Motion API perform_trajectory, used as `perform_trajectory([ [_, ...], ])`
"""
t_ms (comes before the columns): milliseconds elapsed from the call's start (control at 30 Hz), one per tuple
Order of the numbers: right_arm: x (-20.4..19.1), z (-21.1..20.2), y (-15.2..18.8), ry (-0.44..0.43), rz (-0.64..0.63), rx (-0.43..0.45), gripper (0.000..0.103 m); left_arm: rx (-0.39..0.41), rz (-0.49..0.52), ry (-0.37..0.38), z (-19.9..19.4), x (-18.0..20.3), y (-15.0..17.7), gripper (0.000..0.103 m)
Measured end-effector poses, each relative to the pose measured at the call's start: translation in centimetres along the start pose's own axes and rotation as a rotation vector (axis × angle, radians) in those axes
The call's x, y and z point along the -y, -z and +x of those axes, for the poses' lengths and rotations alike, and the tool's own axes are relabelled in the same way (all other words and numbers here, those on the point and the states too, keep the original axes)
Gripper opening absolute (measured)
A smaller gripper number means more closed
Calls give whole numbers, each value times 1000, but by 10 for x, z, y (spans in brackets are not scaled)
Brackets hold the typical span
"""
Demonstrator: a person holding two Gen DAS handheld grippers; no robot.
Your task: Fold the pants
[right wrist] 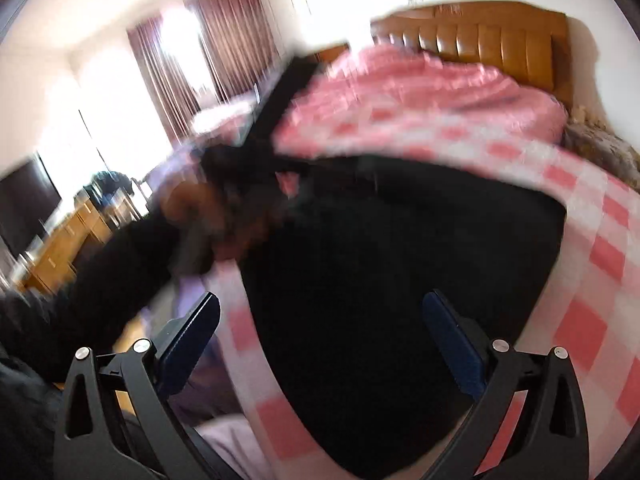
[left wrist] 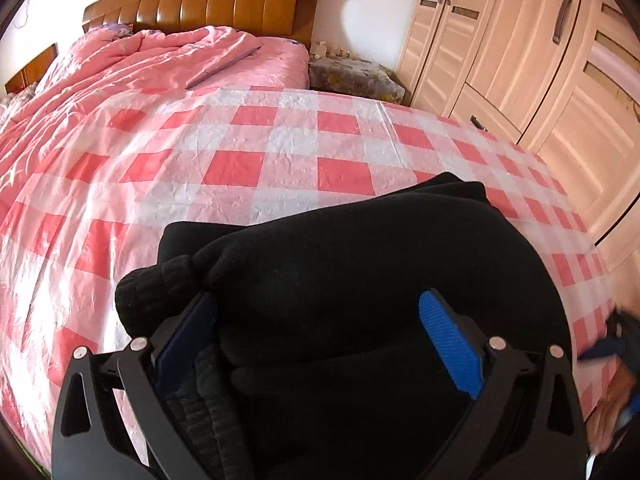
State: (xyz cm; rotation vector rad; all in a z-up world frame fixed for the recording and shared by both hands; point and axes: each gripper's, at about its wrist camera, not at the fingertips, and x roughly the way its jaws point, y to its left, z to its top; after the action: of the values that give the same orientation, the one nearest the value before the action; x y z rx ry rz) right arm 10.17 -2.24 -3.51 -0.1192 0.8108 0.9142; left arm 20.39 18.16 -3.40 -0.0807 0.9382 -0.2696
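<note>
1. Two grippers, both w/ fingers spread: left gripper (left wrist: 320, 344) straddles the black pants (left wrist: 360, 248).
2. Pants lie bunched on checked sheet (left wrist: 240, 152).
3. Right gripper (right wrist: 320, 348) hovers over them, blurry.

Pink checked bedspread (left wrist: 256, 148), rumpled pink quilt (left wrist: 132, 68), wooden headboard (left wrist: 208, 0), pale wardrobe (left wrist: 520, 60)

The left gripper (left wrist: 320, 340) has its blue-padded jaws spread wide, angled downward. The right gripper (right wrist: 320, 344) is likewise spread wide (its view is heavily blurred), with a dark sleeve (right wrist: 116, 264) reaching across at left.
</note>
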Motion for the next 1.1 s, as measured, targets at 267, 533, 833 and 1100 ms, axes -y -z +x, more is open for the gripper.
perform_trajectory([
  [267,-4,-22,11,32,29,64,99,14,13,-9,-1,2,2,101],
  [533,3,-13,37,121,43,33,99,34,17,-11,-2,3,5,101],
  [833,0,-20,37,172,70,-29,99,77,3,1,-9,1,9,101],
  [1100,-10,-72,55,436,198,74,99,434,-86,-426,-136,21,70,101],
])
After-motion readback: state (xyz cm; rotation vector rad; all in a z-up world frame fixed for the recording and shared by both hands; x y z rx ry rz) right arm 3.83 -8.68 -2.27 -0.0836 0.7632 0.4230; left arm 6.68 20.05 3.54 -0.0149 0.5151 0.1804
